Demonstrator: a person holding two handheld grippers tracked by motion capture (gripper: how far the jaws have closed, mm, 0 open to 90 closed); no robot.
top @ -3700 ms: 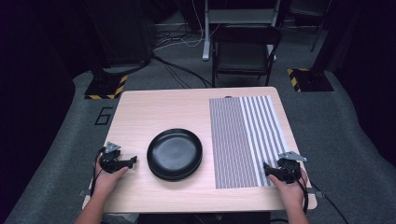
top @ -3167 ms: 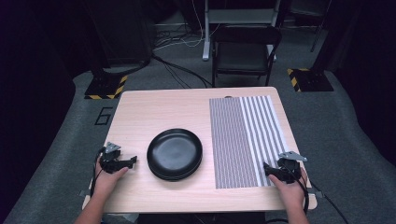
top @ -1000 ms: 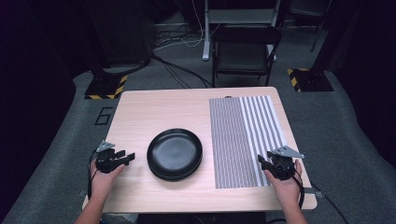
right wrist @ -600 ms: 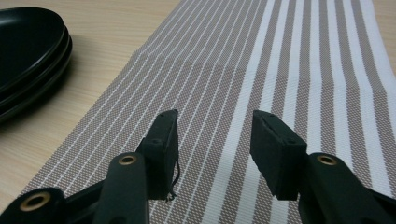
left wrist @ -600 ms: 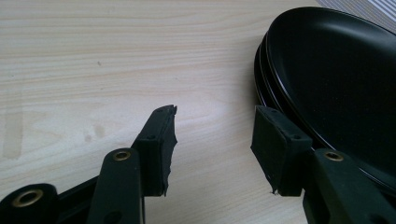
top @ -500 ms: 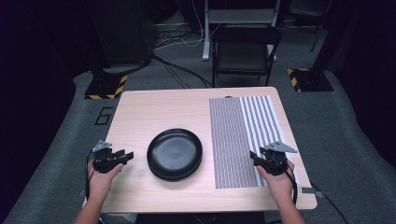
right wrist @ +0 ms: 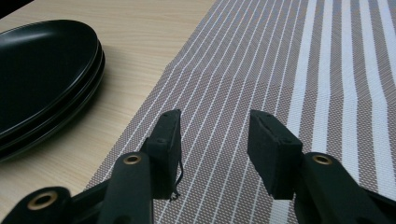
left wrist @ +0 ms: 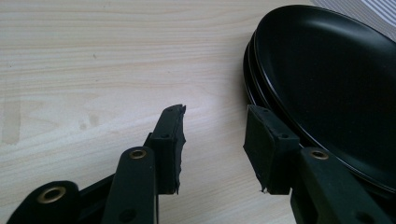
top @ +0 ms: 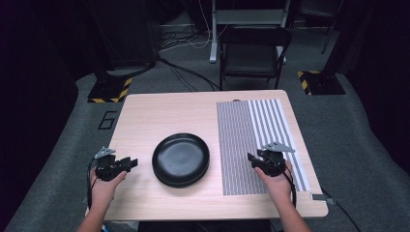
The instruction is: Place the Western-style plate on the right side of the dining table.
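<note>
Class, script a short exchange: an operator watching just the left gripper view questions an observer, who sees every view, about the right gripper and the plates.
Operator: Where is the right gripper?
Observer: Over the striped mat, to the right of the black plates. Its jaws have just been closing, with nothing between them.
Operator: Does the striped mat touch the black plates?
Observer: No. A strip of bare table separates them.
</note>
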